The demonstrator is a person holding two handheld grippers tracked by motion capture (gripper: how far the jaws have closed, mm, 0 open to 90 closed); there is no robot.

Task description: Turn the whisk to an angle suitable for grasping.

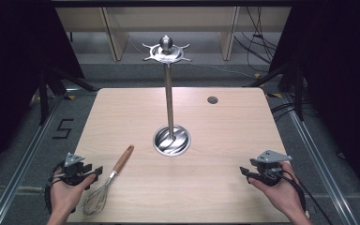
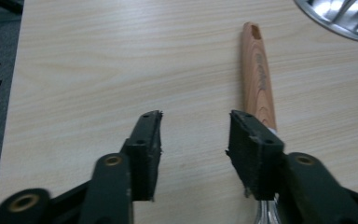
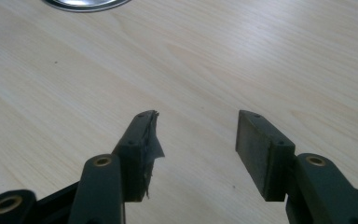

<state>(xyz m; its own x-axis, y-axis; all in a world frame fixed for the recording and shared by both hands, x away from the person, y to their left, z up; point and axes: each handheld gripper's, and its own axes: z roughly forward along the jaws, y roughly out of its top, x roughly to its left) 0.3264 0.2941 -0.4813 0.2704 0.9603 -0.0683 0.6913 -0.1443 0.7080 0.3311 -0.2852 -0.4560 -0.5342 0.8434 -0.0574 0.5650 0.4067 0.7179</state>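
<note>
A whisk [image 1: 107, 182] with a wooden handle [image 2: 258, 79] and wire head lies on the table near the front left. My left gripper [image 1: 96, 170] hovers just left of it, open, with nothing between its jaws [image 2: 193, 140]; the handle runs past its right jaw. A metal stand [image 1: 169, 93] rises from a round steel base [image 1: 171, 140] at the table's middle, topped by a hooked crown [image 1: 167, 50]. My right gripper [image 1: 244, 173] is held at the front right, open and empty [image 3: 196, 140] over bare wood.
The light wooden table [image 1: 215, 154] has a small dark hole [image 1: 212, 100] at the back right. Grey floor with rails runs along both sides, and cables lie at the right. The steel base's rim [image 3: 86, 3] shows at the top of the right gripper view.
</note>
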